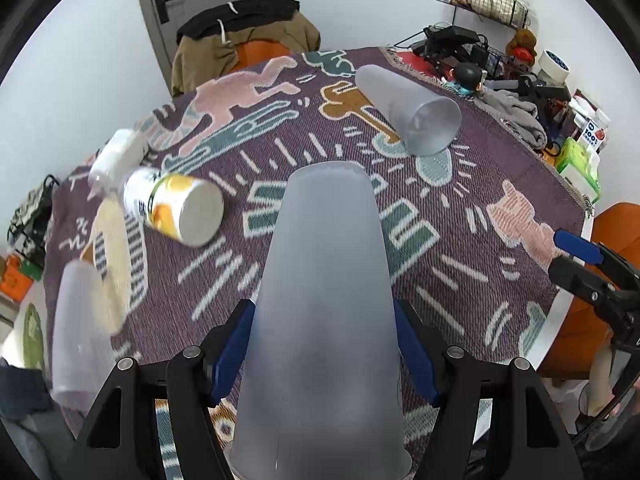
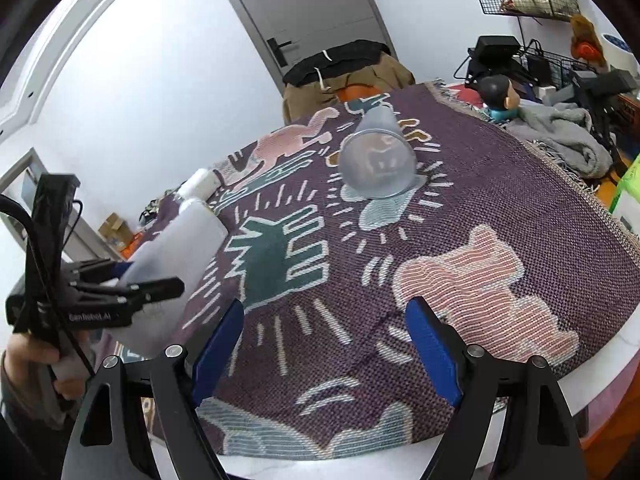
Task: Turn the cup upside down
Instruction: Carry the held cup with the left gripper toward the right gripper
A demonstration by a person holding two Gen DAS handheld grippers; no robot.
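Note:
My left gripper [image 1: 322, 340] is shut on a frosted grey plastic cup [image 1: 324, 300], its blue pads pressing both sides near the wide rim; the cup's closed base points away from me over the table. In the right wrist view the same held cup [image 2: 176, 256] shows at the left in the left gripper [image 2: 120, 288]. A second frosted cup [image 1: 412, 112] lies on its side at the far part of the table, mouth toward me; it also shows in the right wrist view [image 2: 378, 160]. My right gripper [image 2: 326, 344] is open and empty above the near table edge.
A patterned purple cloth [image 2: 460, 208] covers the round table. A yellow-white can [image 1: 176, 208] and a white bottle [image 1: 116, 156] lie at the left, another frosted cup [image 1: 76, 332] near the left edge. A draped chair [image 1: 244, 40] stands behind; clutter [image 1: 520, 80] at far right.

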